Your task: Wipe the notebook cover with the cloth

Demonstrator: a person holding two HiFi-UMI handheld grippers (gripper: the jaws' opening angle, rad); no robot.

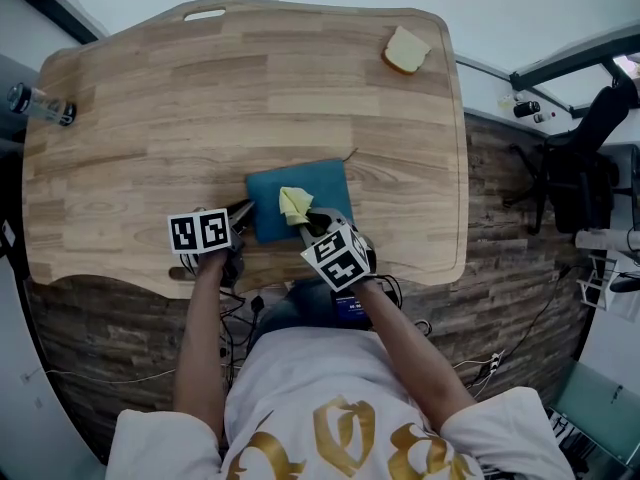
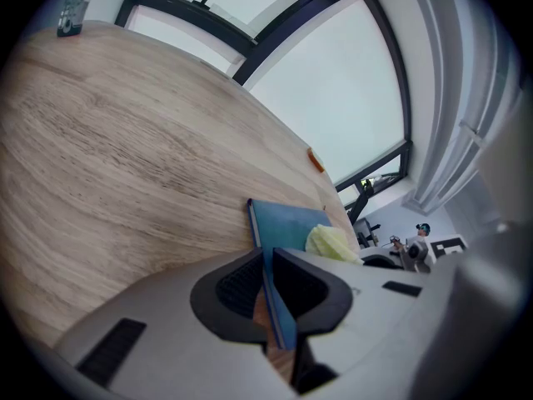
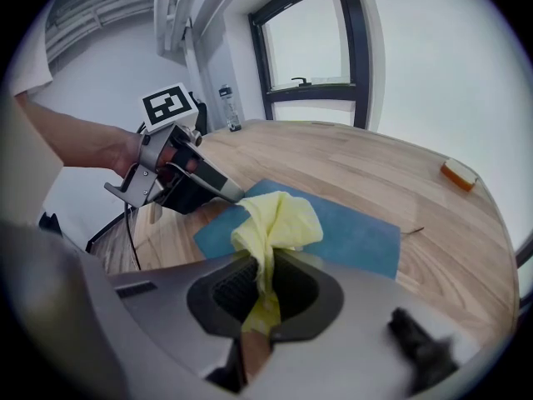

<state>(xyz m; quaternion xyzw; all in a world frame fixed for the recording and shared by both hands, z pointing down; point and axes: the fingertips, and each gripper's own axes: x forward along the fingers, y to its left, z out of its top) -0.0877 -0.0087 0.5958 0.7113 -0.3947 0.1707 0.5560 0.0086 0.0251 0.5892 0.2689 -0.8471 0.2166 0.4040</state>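
A teal-blue notebook (image 1: 300, 200) lies flat on the wooden table (image 1: 200, 108) near its front edge. My left gripper (image 1: 243, 213) is shut on the notebook's left edge; in the left gripper view the blue cover (image 2: 283, 227) runs between the jaws. My right gripper (image 1: 306, 223) is shut on a pale yellow cloth (image 1: 294, 204), which rests bunched on the notebook's near half. The cloth (image 3: 275, 223) rises from the jaws in the right gripper view, with the notebook (image 3: 350, 236) under it and the left gripper (image 3: 237, 192) at its left corner. The yellow cloth (image 2: 333, 244) also shows in the left gripper view.
A small orange-and-cream block (image 1: 405, 50) sits at the table's far right corner. A bottle (image 1: 40, 105) lies at the far left edge. An office chair (image 1: 585, 158) stands to the right of the table. Cables trail on the floor below the front edge.
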